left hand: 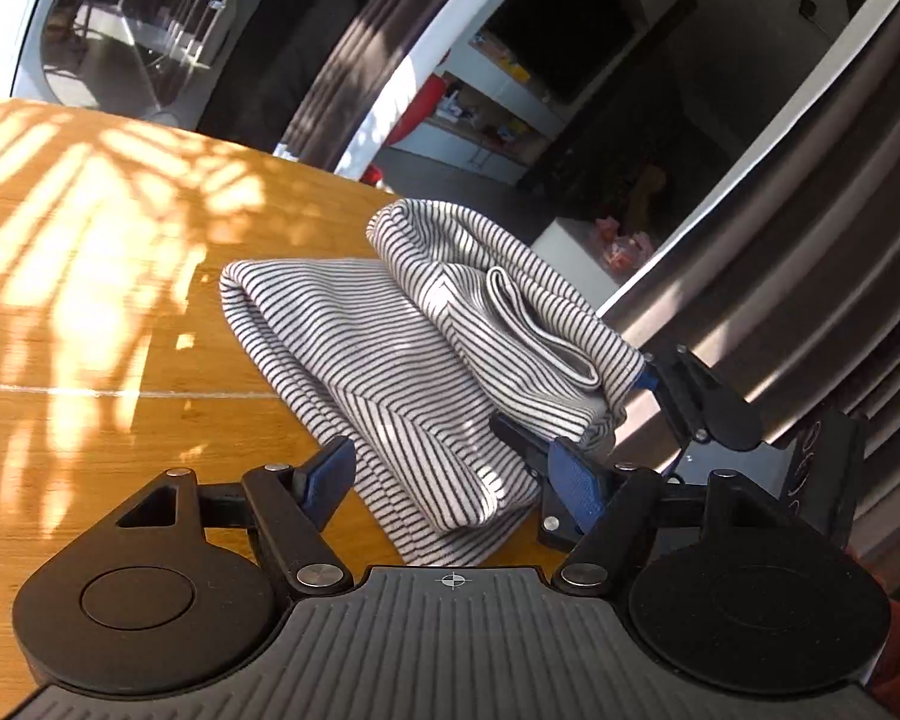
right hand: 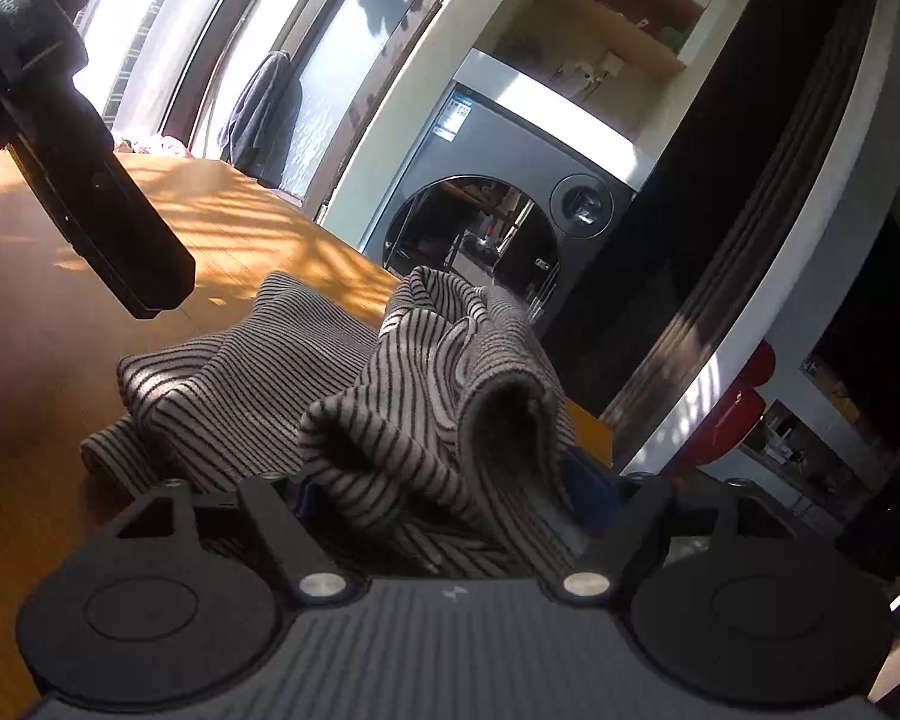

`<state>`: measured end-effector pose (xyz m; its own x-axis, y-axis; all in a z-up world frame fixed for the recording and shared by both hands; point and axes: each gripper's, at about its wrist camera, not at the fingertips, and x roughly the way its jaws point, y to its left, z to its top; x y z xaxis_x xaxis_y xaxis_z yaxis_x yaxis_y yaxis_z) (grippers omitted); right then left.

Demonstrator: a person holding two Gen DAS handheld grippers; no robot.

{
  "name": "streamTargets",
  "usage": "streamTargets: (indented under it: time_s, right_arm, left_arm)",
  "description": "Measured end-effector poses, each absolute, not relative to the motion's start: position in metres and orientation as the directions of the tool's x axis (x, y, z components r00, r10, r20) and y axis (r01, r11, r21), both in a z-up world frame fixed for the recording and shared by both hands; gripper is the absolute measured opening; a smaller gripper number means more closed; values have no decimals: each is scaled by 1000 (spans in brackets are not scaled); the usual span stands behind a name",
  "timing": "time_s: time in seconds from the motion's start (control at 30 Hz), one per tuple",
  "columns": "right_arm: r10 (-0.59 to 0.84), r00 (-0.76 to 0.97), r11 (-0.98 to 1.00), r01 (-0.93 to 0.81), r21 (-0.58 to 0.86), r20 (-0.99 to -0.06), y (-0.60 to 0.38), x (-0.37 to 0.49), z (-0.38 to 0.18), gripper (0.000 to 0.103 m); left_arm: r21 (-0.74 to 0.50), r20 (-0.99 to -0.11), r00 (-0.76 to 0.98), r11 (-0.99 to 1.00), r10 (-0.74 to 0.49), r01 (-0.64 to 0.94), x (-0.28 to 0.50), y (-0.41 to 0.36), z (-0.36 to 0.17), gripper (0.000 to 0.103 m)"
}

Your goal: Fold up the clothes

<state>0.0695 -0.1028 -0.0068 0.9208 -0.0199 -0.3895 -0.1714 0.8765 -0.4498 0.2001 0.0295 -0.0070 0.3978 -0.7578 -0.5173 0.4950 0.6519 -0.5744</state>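
Striped garment (left hand: 390, 354) bunched on the wooden table (left hand: 90, 300), near the far edge, white with thin dark stripes, partly folded over itself. One rounded fold lying flat toward the middle of the table, another hump raised behind it.

Left gripper (left hand: 456, 480) low over the table at the near end of the garment, jaws spread wide apart. Blue pads (left hand: 330, 474) on either side of the cloth's near edge, with fabric lying between them but not pinched.

Right gripper (left hand: 642, 378) seen from the left wrist view at the garment's right corner, raised off the table, clamped on a gathered bunch of cloth, with a sliver of blue pad showing against the stripes. From its own camera, right gripper (right hand: 450, 492) mostly buried under a thick roll of striped garment (right hand: 426, 396) draped over the fingers; pads barely visible there, so the grip probably tight but hard to confirm from that view alone.

Body of the left gripper (right hand: 84, 162) hanging in the upper left of the right wrist view, above the table (right hand: 42, 420).

Sunlight in slatted patches across the wood. Washing machine (right hand: 492, 228) with a round glass door just beyond the table. Ribbed curtain (left hand: 810, 240) at the right side.
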Motion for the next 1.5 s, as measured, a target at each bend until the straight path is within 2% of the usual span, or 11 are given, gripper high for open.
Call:
streamTargets:
  time_s: [0.03,0.1,0.33,0.53,0.67,0.8,1.0,1.07,1.2,1.4,1.5]
  right_arm:
    - [3,919,908,-168,-384,-394,-110,73,3,36]
    - [52,916,957,-160,-243,-398,-126,79,23,29]
    - [344,883,938,-338,75,-319,-141,66,92,28]
    - [308,802,918,-392,-62,-512,-93,87,23,30]
    - [238,837,861,-417,-292,-493,-69,70,9,33]
    - [129,892,709,-388,-589,-433,-26,51,-10,38]
    - [83,914,610,-363,-705,-398,-10,42,-20,39]
    - [117,895,630,-402,-664,-431,-19,38,-8,42]
    - [325,794,830,-500,-248,-514,-90,37,57,76]
    - [273,865,960,-269,70,-421,-162,77,84,76]
    - [197,829,978,-203,47,-523,-157,107,35,76]
  left_arm:
    - [-570,-529,392,658,-752,492,202,25,-8,66]
    - [-545,-565,370,670,-737,504,204,12,-14,53]
    - [-545,-579,347,667,-738,509,207,1,-28,53]
    - [-441,-626,377,709,-683,550,192,8,-25,56]
    - [-388,-646,429,755,-631,528,182,42,-14,67]
    - [-488,-541,524,753,-658,442,195,74,21,67]
    - [-587,-392,532,649,-751,484,230,24,57,73]
    - [-494,-482,525,713,-701,499,235,-3,44,70]
    - [-341,-614,533,804,-583,486,224,-19,2,74]
    - [-485,-582,497,765,-643,424,223,2,-18,78]
    - [-426,-590,525,789,-613,442,219,-3,-14,78]
